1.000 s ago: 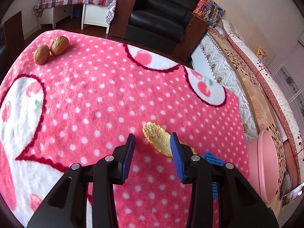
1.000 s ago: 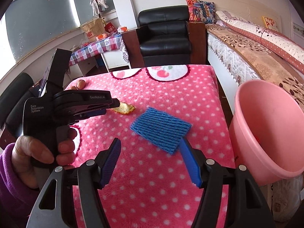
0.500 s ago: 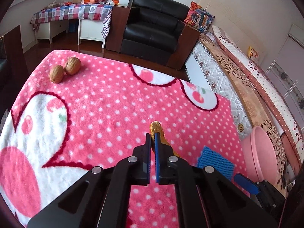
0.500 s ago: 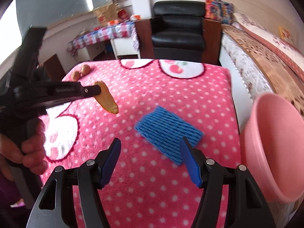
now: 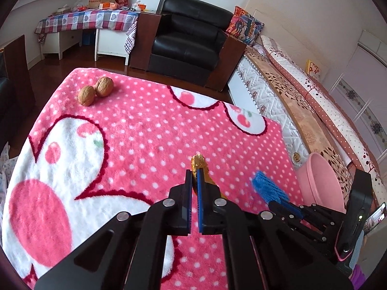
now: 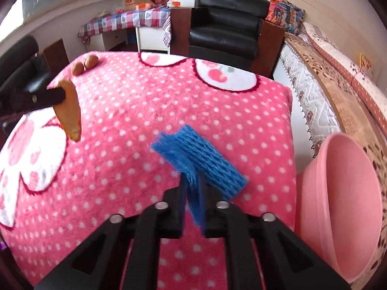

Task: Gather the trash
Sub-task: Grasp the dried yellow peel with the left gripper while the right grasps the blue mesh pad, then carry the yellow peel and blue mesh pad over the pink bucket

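My left gripper [image 5: 194,172] is shut on an orange peel [image 5: 198,161], lifted off the pink polka-dot blanket [image 5: 135,130]. The right wrist view shows the same peel [image 6: 70,113] hanging from the left gripper's tip at the left edge. My right gripper [image 6: 192,181] is shut on the near edge of a blue foam fruit net [image 6: 200,159], which crumples upward between the pads. From the left wrist view the net [image 5: 267,188] shows at the right gripper's tip. A pink plastic basin [image 6: 348,203] stands beside the blanket's right edge.
Two walnuts [image 5: 95,90] lie at the blanket's far left corner. A bed [image 5: 302,111] runs along the right side behind the basin [image 5: 321,181]. A black armchair [image 5: 188,41] and a table with a checked cloth [image 5: 84,19] stand beyond the blanket.
The left gripper shut on the orange peel and lifted it off the blanket. The right gripper moved onto the blue net and shut on its edge, bunching it up.
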The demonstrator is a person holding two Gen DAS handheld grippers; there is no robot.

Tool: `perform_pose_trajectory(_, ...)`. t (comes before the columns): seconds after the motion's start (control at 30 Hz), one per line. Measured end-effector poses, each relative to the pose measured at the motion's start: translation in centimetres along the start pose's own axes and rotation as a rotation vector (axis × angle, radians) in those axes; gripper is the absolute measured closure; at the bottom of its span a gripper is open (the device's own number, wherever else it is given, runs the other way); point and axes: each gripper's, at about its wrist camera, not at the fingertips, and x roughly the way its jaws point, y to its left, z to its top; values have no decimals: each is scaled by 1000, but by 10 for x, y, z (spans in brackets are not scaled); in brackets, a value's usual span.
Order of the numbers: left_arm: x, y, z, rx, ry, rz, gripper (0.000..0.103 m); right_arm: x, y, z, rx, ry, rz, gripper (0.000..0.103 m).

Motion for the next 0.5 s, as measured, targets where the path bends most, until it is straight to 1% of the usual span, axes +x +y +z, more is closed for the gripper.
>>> perform_pose_trajectory(0.1, -5, -4, -2, 17, -10, -8, 100, -16, -4, -4, 66, -34, 66, 97)
perform_pose_trajectory(0.3, -17, -16, -7, 57, -40, -11, 100, -43, -10, -16, 189, -68, 187, 97)
perform_pose_trajectory(0.37, -21, -20, -8, 66, -47, -12, 100, -54, -11, -20, 221, -84, 211, 97)
perform_pose_trajectory(0.5, -27, -28, -13, 90, -57, -16, 100, -74, -8, -27, 241, -117, 231, 97)
